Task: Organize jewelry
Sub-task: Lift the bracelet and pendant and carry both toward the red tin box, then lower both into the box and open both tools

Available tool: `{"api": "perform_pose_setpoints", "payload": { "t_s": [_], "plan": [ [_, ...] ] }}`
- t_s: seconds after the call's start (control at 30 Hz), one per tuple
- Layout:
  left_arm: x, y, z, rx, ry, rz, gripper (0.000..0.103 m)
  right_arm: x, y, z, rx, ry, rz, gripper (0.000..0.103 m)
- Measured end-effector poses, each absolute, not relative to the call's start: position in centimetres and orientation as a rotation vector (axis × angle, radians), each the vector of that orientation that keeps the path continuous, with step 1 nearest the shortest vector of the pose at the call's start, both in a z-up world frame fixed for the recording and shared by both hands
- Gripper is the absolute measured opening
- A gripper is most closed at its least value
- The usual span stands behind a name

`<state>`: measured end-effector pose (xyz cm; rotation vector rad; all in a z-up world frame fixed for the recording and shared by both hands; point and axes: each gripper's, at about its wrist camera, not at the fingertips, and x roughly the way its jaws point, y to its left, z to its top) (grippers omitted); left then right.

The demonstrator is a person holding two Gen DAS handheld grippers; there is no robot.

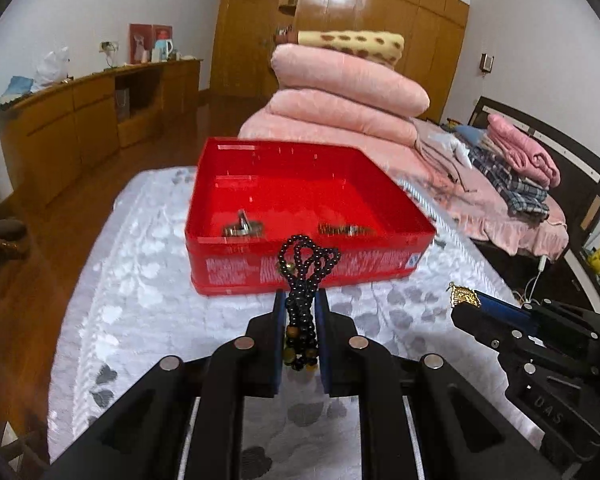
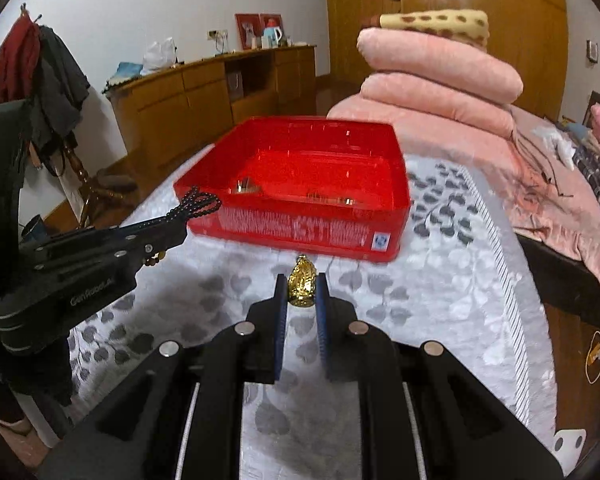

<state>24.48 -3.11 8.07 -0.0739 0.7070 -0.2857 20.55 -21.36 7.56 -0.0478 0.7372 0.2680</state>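
Note:
An open red box stands on the white patterned cloth and holds a few metal jewelry pieces. My left gripper is shut on a dark beaded bracelet, held just before the box's near wall; it shows from the side in the right wrist view, with the beads looping past the fingertips. My right gripper is shut on a small gold pendant above the cloth, short of the box; it also shows in the left wrist view.
The white leaf-patterned cloth covers the surface. Folded pink blankets are stacked behind the box, a bed with clothes lies to the right, and wooden cabinets line the left wall.

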Motion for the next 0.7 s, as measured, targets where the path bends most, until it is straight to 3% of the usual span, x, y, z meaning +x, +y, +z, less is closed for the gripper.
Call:
{"api": "perform_pose_setpoints", "payload": {
  "t_s": [0.7],
  "plan": [
    [34.4,-4.0,9.3,-0.103,0.713,-0.235,0.014,31.1,-21.1,9.4,0.026,0.749,0.26,0.013]
  ]
}}
